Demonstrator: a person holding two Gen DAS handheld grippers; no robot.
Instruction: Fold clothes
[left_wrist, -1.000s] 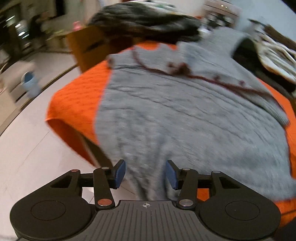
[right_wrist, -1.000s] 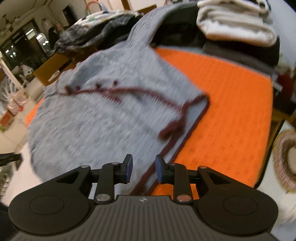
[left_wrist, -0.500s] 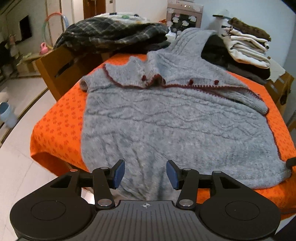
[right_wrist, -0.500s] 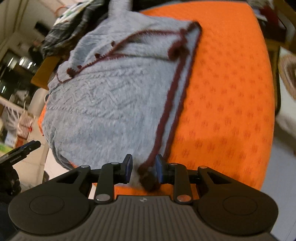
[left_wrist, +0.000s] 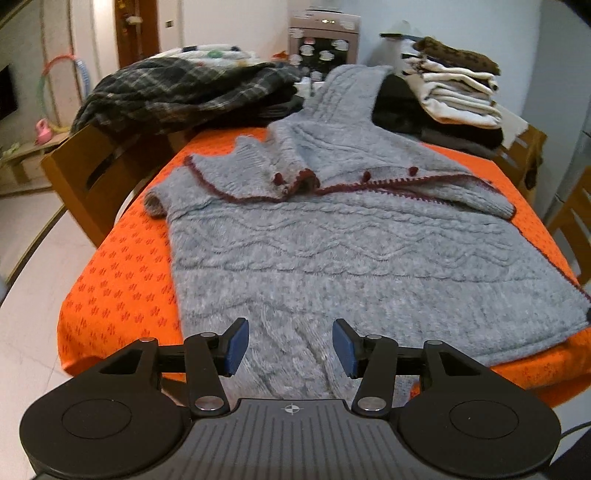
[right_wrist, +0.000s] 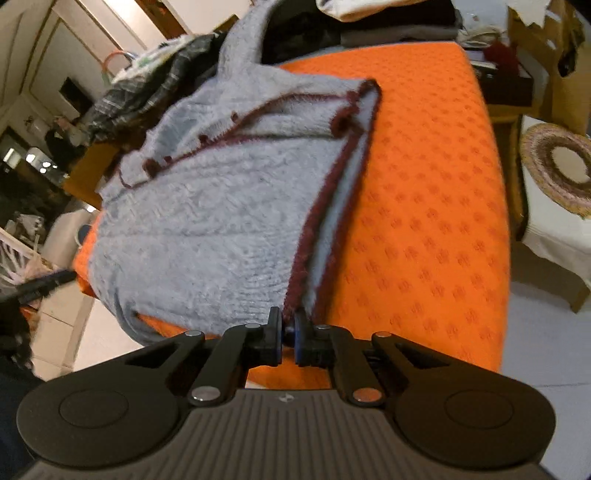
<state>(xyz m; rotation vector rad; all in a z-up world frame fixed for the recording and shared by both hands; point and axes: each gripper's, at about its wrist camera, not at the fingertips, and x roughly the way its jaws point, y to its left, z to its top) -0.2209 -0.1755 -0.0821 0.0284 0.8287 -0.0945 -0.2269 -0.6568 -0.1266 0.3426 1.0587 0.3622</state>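
While the grey cardigan (left_wrist: 369, 258) lies spread on the orange tablecloth (right_wrist: 424, 221) with only its upper part turned down, the right gripper (right_wrist: 289, 332) pinches its maroon-edged corner and the left gripper (left_wrist: 290, 345) gapes over the hem, so most folding seems undone.

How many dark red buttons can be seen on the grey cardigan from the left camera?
3: on the grey cardigan, one button left of the opening, two right of it. Folds may hide more.

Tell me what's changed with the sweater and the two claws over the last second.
The right claw has just closed on the gray sweater's maroon-edged corner, which lay between its open jaws before. The left claw stays open over the near hem, gripping nothing; the sweater remains spread on the orange tablecloth.
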